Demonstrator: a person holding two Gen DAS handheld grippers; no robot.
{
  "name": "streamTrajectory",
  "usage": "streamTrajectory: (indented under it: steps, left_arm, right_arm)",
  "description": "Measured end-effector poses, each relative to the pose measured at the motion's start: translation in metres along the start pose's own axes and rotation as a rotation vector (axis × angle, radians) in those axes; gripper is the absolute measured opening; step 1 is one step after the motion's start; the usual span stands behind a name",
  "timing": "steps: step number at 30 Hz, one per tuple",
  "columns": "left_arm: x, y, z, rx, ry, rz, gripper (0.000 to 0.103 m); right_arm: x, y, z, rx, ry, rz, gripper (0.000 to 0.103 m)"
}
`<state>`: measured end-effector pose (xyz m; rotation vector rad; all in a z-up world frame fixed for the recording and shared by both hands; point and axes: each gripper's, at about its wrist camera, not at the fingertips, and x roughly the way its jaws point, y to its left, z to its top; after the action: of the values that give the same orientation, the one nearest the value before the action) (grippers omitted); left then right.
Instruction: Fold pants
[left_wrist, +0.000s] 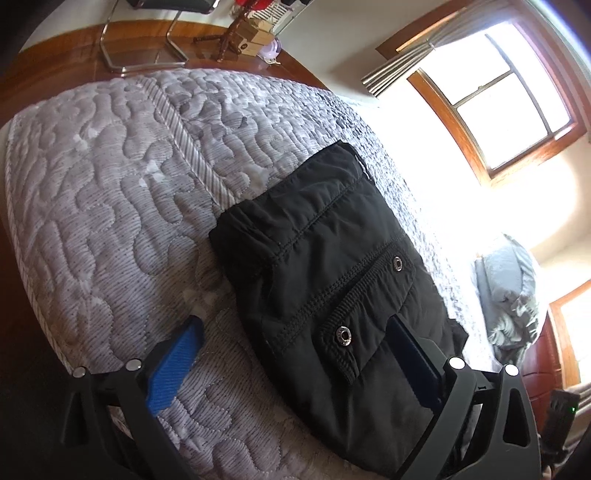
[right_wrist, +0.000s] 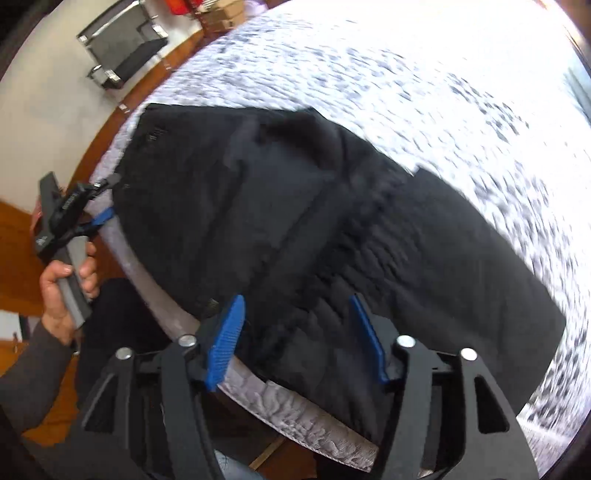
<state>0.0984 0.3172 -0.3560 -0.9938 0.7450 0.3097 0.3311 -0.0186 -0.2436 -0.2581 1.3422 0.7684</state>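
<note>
My left gripper (left_wrist: 295, 365) and right gripper (right_wrist: 299, 339) are both wide open, holding nothing. The pants (left_wrist: 332, 266) look folded on the bed (left_wrist: 110, 184), so I should just pat them flat.

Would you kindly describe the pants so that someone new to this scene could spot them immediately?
Start from the grey quilted mattress that fills most of the left wrist view. Near its edge closest to the camera lie the folded black pants, a compact dark bundle. Two metal snaps on a pocket flap and rows of stitching set them apart from the pale bedding.
</note>
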Motion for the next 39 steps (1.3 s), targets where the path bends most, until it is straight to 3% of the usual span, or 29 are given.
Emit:
streamTrajectory:
  steps: [2, 4, 8, 12, 14, 15, 18, 21, 25, 27, 32, 35, 36, 39]
  left_arm:
    - [-0.001, 0.011, 0.005, -0.086, 0.026, -0.049, 0.099]
    - [0.001, 0.019, 0.011, -0.154, 0.055, -0.076, 0.099]
    - [0.006, 0.028, 0.02, -0.242, 0.085, -0.118, 0.099]
    - [0.009, 0.022, 0.032, -0.241, 0.091, -0.155, 0.099]
    - [0.016, 0.018, 0.041, -0.202, 0.116, -0.101, 0.099]
    - [0.017, 0.021, 0.043, -0.209, 0.11, -0.069, 0.099]
    - [0.025, 0.032, 0.051, -0.271, 0.108, -0.119, 0.099]
    - [0.033, 0.031, 0.058, -0.235, 0.12, -0.171, 0.099]
    - [0.037, 0.036, 0.065, -0.221, 0.12, -0.194, 0.09]
    - [0.038, 0.041, 0.067, -0.227, 0.121, -0.225, 0.091]
    - [0.037, 0.049, 0.063, -0.205, 0.108, -0.277, 0.096]
    - [0.032, 0.051, 0.055, -0.2, 0.097, -0.286, 0.097]
    - [0.032, 0.052, 0.055, -0.203, 0.088, -0.287, 0.095]
    - [0.026, 0.056, 0.049, -0.226, 0.071, -0.253, 0.061]
  right_arm:
    - [-0.013, 0.02, 0.05, -0.116, 0.026, 0.091, 0.087]
    - [-0.008, 0.046, 0.111, -0.214, 0.085, 0.174, 0.09]
    - [0.04, 0.105, 0.22, -0.41, 0.233, 0.217, 0.092]
    - [0.107, 0.154, 0.279, -0.555, 0.369, 0.23, 0.092]
    - [0.14, 0.174, 0.295, -0.617, 0.41, 0.229, 0.092]
    - [0.154, 0.186, 0.302, -0.637, 0.433, 0.233, 0.092]
    - [0.197, 0.207, 0.307, -0.679, 0.495, 0.257, 0.092]
    - [0.231, 0.222, 0.31, -0.71, 0.553, 0.278, 0.092]
    - [0.259, 0.235, 0.304, -0.762, 0.652, 0.329, 0.092]
    - [0.26, 0.238, 0.3, -0.779, 0.678, 0.344, 0.091]
    - [0.254, 0.242, 0.301, -0.794, 0.709, 0.355, 0.038]
    - [0.245, 0.247, 0.299, -0.795, 0.69, 0.359, 0.027]
    - [0.239, 0.247, 0.298, -0.796, 0.682, 0.359, 0.026]
    - [0.222, 0.247, 0.294, -0.798, 0.658, 0.343, 0.025]
